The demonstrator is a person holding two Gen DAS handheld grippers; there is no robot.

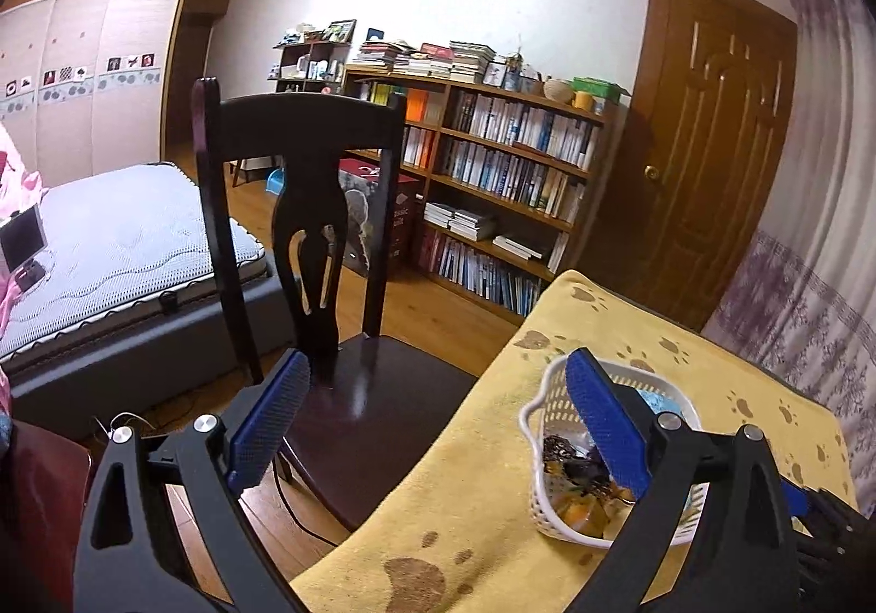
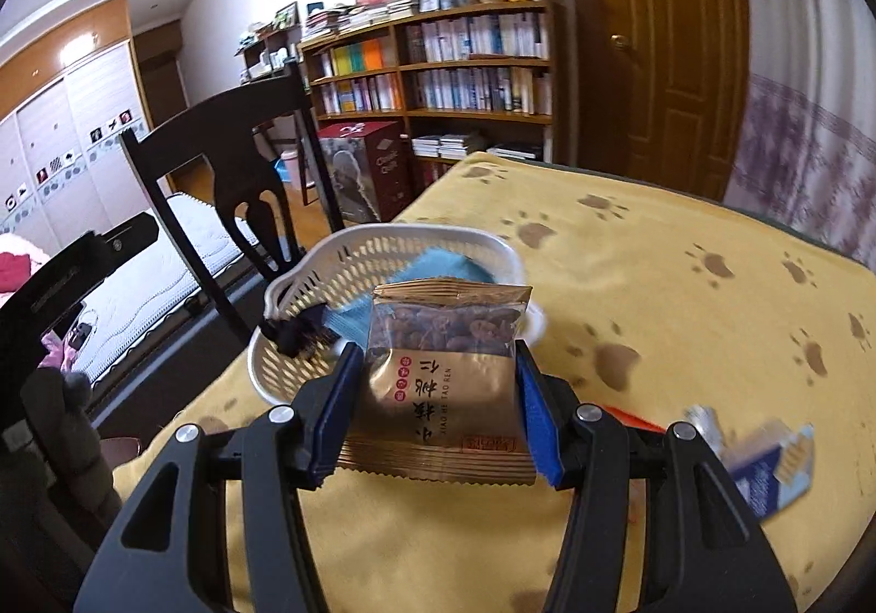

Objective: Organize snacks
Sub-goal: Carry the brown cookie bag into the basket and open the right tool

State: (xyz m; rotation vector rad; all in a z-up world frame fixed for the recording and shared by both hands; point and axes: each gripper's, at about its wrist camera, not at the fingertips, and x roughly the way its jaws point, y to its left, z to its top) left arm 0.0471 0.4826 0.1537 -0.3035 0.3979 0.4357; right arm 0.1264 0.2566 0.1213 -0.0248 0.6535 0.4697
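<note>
Walnut packet [image 2: 446,372] sits pinched in my right tongs [image 2: 438,394] before the basket [image 2: 306,366] near the tabletop's left edge; left tongs [image 1: 438,427] gape wide. Loose grip risks dropping short.

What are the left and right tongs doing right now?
Left tongs: open, holding nothing, beside the basket.
Right tongs: closed on a gold snack packet.

Between the right gripper's [image 2: 435,394] blue pads, the gold nut packet [image 2: 446,366] reads "XIAO HE TAO REN" upside down beside Chinese characters, while the maroon box [image 2: 378,169] far beyond shows illegible script.
</note>
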